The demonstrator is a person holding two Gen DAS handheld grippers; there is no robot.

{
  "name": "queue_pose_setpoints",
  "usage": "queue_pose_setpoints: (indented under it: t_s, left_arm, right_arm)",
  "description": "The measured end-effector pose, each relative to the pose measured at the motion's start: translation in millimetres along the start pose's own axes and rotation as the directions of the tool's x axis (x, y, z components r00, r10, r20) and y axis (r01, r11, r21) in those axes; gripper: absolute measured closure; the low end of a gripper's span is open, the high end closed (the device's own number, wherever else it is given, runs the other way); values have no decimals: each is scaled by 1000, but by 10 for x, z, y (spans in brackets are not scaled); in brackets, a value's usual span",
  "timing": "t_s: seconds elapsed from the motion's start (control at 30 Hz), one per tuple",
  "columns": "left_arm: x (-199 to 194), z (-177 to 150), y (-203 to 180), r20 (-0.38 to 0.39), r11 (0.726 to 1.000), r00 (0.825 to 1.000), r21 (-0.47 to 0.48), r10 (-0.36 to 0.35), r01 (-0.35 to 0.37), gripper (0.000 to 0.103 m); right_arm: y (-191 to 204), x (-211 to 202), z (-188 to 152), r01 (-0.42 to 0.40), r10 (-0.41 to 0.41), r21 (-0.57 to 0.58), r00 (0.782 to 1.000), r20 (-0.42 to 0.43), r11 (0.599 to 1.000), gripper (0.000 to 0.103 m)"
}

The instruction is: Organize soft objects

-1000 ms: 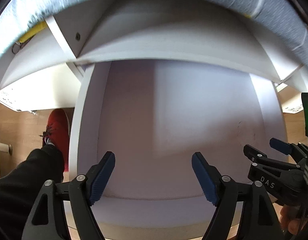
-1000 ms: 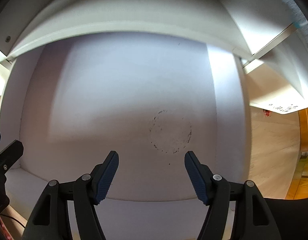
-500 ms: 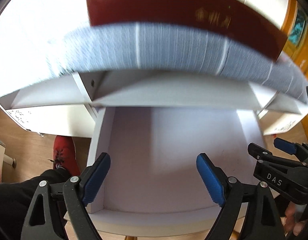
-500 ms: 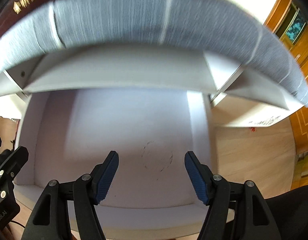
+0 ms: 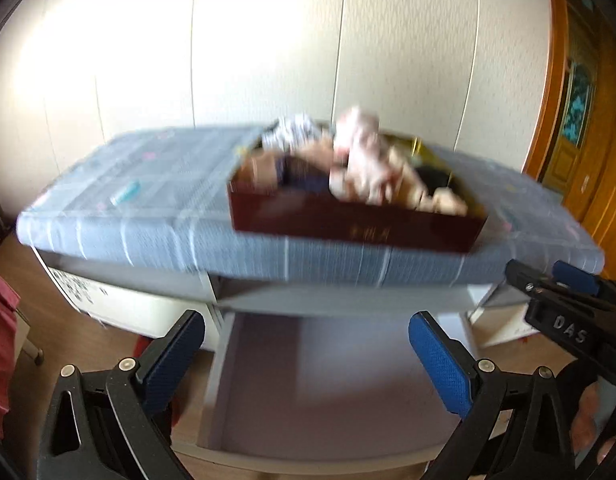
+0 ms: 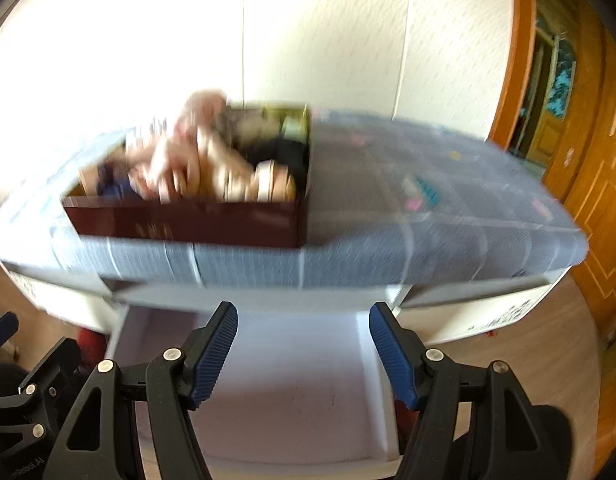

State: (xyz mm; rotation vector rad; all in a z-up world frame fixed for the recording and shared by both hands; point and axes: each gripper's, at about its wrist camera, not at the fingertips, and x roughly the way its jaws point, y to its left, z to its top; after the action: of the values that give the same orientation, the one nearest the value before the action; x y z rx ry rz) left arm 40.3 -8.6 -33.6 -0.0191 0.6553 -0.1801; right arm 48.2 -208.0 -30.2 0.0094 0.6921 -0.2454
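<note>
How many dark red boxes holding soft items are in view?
1: the dark red box sits on the grey-blue cloth above the open white drawer. Others may be out of frame.

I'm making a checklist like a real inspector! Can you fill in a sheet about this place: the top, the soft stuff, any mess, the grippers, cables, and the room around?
Surface: grey checked cloth top on a white cabinet, with an open white drawer below, nothing seen in it.
Job's things: dark red box on the cloth, piled with soft objects; too blurred to name them.
Clutter: small coloured bits on the cloth, blurred.
Grippers: left gripper open, its jaws have just been opening, nothing between them; right gripper open, nothing held.
Cables: nothing seen.
Surroundings: white panelled wall, wooden door, wood floor.
</note>
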Motion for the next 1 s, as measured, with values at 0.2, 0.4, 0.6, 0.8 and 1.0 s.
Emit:
queue_pose_setpoints:
  t_s: [0.2, 0.4, 0.6, 0.8, 1.0]
  left_arm:
    - [-511, 279, -87, 118, 1000, 993, 8, 21, -22, 0]
    - [-788, 356, -183, 151, 999, 988, 32, 24, -29, 0]
    - [-871, 297, -243, 153, 999, 988, 34, 36, -41, 0]
    - [-787, 262, -193, 142, 996, 987, 17, 79, -83, 0]
    - [-626, 190, -60, 104, 994, 989, -14, 108, -108, 0]
  right_arm:
    - [-120, -862, 173, -13, 8, 26, 979, 203, 1000, 26]
    - [-203, -1099, 211, -70, 55, 71, 979, 198, 995, 24]
    - [-309, -1016, 8, -137, 118, 114, 980, 160, 984, 24]
    - [-242, -1139, 46, -74, 58, 79, 982, 181, 994, 18]
    - [-62, -965, 7, -4, -1, 37, 992, 129, 999, 17]
